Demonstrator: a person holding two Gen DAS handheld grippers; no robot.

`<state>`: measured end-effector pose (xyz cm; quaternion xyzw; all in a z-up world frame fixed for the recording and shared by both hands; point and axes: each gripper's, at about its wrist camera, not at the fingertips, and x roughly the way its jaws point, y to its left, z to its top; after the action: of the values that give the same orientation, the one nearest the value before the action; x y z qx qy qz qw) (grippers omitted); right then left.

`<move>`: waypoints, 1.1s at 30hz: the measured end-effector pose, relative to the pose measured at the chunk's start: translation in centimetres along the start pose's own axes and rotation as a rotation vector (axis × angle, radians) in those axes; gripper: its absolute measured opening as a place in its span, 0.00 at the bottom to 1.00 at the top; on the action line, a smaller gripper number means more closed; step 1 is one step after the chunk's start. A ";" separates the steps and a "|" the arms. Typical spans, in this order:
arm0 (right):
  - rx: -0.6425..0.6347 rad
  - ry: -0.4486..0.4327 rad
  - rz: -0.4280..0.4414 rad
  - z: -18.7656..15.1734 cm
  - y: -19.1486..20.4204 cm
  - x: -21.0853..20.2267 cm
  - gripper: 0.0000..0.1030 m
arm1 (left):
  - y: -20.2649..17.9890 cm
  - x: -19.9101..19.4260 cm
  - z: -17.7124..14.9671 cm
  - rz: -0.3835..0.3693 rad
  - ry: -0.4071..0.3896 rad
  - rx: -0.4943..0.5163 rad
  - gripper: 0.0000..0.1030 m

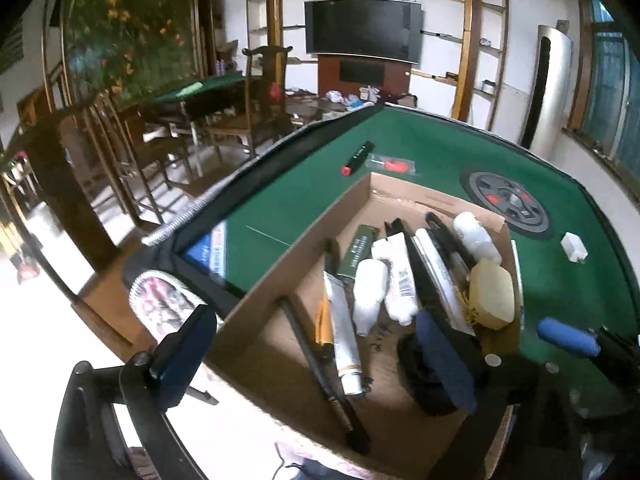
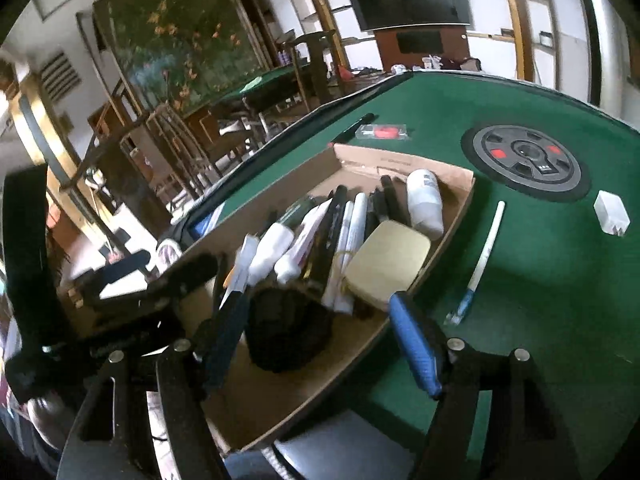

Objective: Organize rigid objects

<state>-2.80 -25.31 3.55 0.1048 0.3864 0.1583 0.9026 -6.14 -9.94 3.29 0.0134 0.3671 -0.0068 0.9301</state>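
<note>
A cardboard box stands on the green table, holding several items: white bottles, tubes, pens, a cream case and a black round object. My left gripper is open over the box's near end, one finger outside the box wall. My right gripper is open with the black object between its fingers; I cannot tell if they touch it. Outside the box lie a toothbrush, a white charger, a black marker and a red packet.
A round grey control panel sits in the table's middle. The table's raised black edge runs along the left. Wooden chairs and another green table stand beyond. A patterned slipper lies on the floor.
</note>
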 end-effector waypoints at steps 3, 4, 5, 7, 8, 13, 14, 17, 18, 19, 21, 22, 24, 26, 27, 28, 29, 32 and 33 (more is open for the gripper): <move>-0.039 0.018 -0.002 -0.4 0.9 0.0 0.70 | -0.2 -0.2 0.0 0.039 -0.006 0.023 0.99; -0.056 0.021 -0.022 -0.5 1.2 0.0 0.70 | -0.4 -0.2 -0.1 0.041 -0.003 0.030 0.99; -0.063 0.021 -0.029 -0.7 1.4 0.0 0.70 | -0.4 -0.2 -0.1 0.044 -0.002 0.034 0.99; -0.064 0.024 -0.025 -0.8 1.5 0.0 0.70 | -0.5 -0.3 -0.3 0.053 -0.003 0.037 0.99; -0.060 0.029 -0.024 -0.8 1.5 0.0 0.70 | -0.4 -0.3 -0.3 0.055 0.000 0.037 0.99; -0.071 0.043 -0.054 -1.0 1.5 0.2 0.70 | -0.7 -0.1 -0.4 0.061 0.013 0.048 0.99; -0.074 0.047 -0.058 -1.0 1.5 0.4 0.70 | -0.8 0.0 -0.4 0.063 0.015 0.052 0.99; -0.078 0.064 -0.054 -1.1 1.6 0.9 0.70 | -0.7 0.1 -0.4 0.065 0.018 0.051 0.99; -0.079 0.064 -0.051 -1.1 1.6 0.9 0.70 | -0.7 0.3 -0.4 0.065 0.020 0.051 0.99; -0.078 0.065 -0.049 -1.1 1.5 1.0 0.70 | -0.8 0.3 -0.4 0.066 0.023 0.050 0.99; -0.072 0.067 -0.051 -1.2 1.4 1.2 0.70 | -0.8 0.5 -0.4 0.068 0.028 0.053 0.99; -0.067 0.073 -0.045 -1.2 1.3 1.3 0.70 | -0.9 0.5 -0.5 0.071 0.029 0.056 0.99; -0.066 0.081 -0.045 -1.4 1.3 1.4 0.70 | -0.9 0.7 -0.4 0.074 0.030 0.058 0.99; -0.072 0.083 -0.053 -1.3 1.3 1.4 0.70 | -1.0 0.8 -0.4 0.069 0.032 0.056 0.99; -0.074 0.083 -0.057 -1.3 1.3 1.4 0.70 | -1.0 0.8 -0.4 0.064 0.032 0.058 0.99; -0.073 0.083 -0.061 -1.3 1.2 1.3 0.70 | -1.0 0.8 -0.5 0.064 0.031 0.057 0.99; -0.072 0.083 -0.062 -1.3 1.2 1.4 0.70 | -0.9 0.8 -0.5 0.063 0.028 0.055 0.99; -0.057 0.090 -0.069 -1.5 0.9 1.5 0.70 | -0.8 1.0 -0.5 0.065 0.027 0.053 0.99; -0.049 0.092 -0.073 -1.5 0.7 1.6 0.70 | -0.8 1.1 -0.5 0.066 0.028 0.053 0.99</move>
<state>-3.03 -23.96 1.70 0.0610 0.4270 0.1395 0.8913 -5.68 -10.76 2.14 0.0500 0.3793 0.0143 0.9238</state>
